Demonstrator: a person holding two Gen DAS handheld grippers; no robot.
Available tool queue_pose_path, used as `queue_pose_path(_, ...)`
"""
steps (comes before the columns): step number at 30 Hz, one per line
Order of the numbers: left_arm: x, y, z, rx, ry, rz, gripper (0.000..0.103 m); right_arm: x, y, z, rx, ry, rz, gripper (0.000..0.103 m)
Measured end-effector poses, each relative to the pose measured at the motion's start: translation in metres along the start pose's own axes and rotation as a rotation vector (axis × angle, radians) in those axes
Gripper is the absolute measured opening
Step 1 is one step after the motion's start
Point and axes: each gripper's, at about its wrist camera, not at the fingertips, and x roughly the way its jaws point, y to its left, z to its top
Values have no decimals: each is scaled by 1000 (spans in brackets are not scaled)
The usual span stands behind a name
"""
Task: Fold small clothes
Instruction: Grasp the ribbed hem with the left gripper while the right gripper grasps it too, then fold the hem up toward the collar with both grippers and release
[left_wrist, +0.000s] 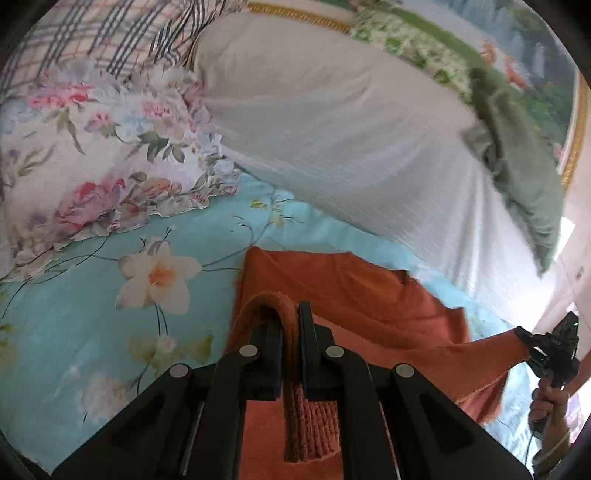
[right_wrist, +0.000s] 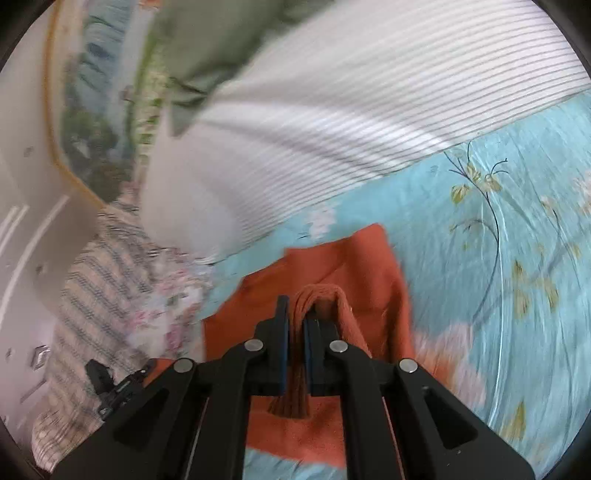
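Note:
An orange garment (left_wrist: 354, 295) hangs over the light blue floral bedsheet (left_wrist: 74, 317). My left gripper (left_wrist: 291, 321) is shut on its ribbed hem, which loops up between the fingers. My right gripper (right_wrist: 295, 314) is shut on another bunched part of the same orange garment (right_wrist: 369, 258). In the left wrist view the right gripper (left_wrist: 550, 347) shows at the far right, held by a hand, with the cloth stretched towards it. In the right wrist view the left gripper (right_wrist: 110, 384) shows at the lower left. The garment is held up between both grippers.
A large white striped pillow (left_wrist: 351, 129) lies behind the garment. A floral pillow (left_wrist: 92, 155) sits at the left, a green cushion (left_wrist: 528, 192) at the right. A plaid cloth (left_wrist: 92, 33) and a framed landscape picture (left_wrist: 535, 55) are at the back.

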Motion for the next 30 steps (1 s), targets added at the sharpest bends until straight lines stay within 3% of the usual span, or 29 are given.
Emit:
queue_pose_path(6, 65, 17, 2, -15, 72, 75, 6, 60, -29, 19, 20, 60, -101, 7)
queue_pose_path(9, 101, 29, -8, -26, 167, 122, 10, 88, -50, 15, 59, 122, -171, 8)
queue_pose_path(12, 98, 34, -15, -41, 184, 111, 14, 89, -65, 9, 119, 136, -164, 8)
queue_pose_path(14, 79, 25, -21, -4, 163, 104, 25, 70, -62, 7, 127, 98, -161, 10)
queue_pose_path(16, 61, 9, -31, 36, 161, 56, 37, 42, -48, 3, 75, 19, -217, 11)
queue_pose_path(18, 53, -14, -49, 88, 194, -7, 39, 23, -29, -7, -4, -28, -266, 12)
queue_pose_path(20, 60, -40, -71, 153, 268, -66, 40, 31, 1, -27, -147, 51, -223, 12)
queue_pose_path(21, 70, -53, -83, 180, 315, -87, 40, 48, 15, -41, -221, 155, -196, 12)
queue_pose_path(23, 86, -74, -98, 282, 335, -29, 44, 82, 34, -70, -375, 325, -213, 12)
queue_pose_path(25, 96, -91, -100, 419, 308, 45, 48, 108, 43, -87, -504, 417, -260, 12)
queue_pose_path(27, 110, -99, -89, 496, 307, 105, 48, 124, 40, -83, -552, 428, -317, 12)
queue_pose_path(30, 130, -88, -52, 469, 274, 147, 48, 134, 29, -45, -497, 342, -353, 11)
